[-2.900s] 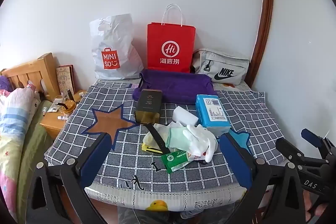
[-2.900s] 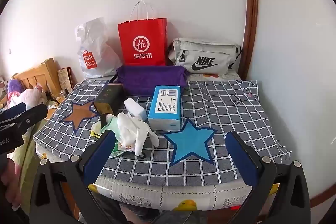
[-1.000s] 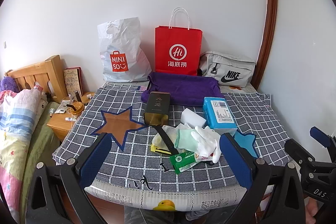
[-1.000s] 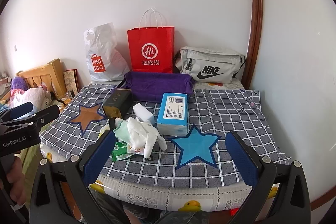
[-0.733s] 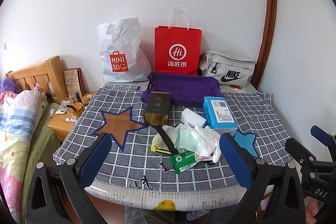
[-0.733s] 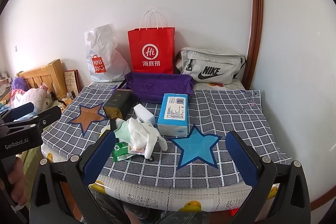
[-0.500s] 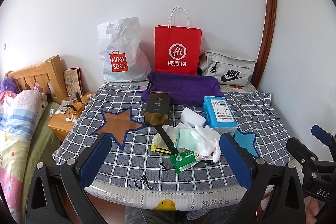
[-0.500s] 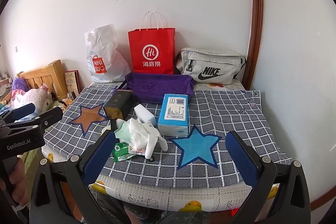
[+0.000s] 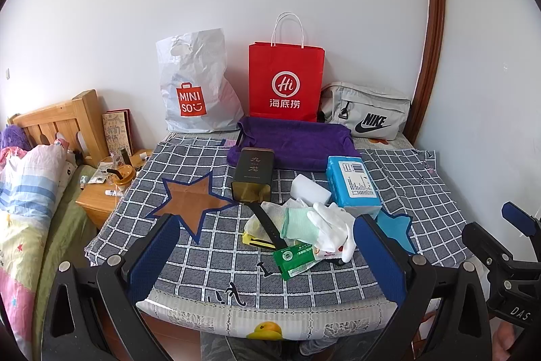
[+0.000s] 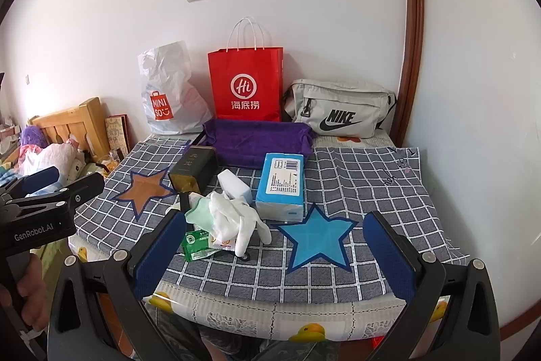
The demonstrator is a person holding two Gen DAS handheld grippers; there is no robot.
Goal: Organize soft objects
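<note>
A heap of white and mint gloves (image 9: 321, 224) (image 10: 233, 215) lies near the table's front, over a green packet (image 9: 296, 259) (image 10: 194, 242) and a black strap (image 9: 267, 222). Behind it are a white sponge block (image 9: 309, 192) (image 10: 235, 185), a blue tissue pack (image 9: 353, 185) (image 10: 282, 185), a dark tin (image 9: 253, 175) (image 10: 194, 170) and a folded purple towel (image 9: 297, 141) (image 10: 257, 137). My left gripper (image 9: 267, 263) and right gripper (image 10: 274, 256) are open and empty, held back before the table's front edge.
A white Miniso bag (image 9: 196, 83), a red paper bag (image 9: 285, 83) and a grey Nike pouch (image 9: 367, 115) stand against the back wall. The checked tablecloth (image 9: 209, 263) has star patches. A bed (image 9: 30, 192) and nightstand (image 9: 104, 198) are at left.
Both grippers have drawn back and risen slightly from the table over the last seconds; the view is now nearly still. Nothing on the table has moved.
</note>
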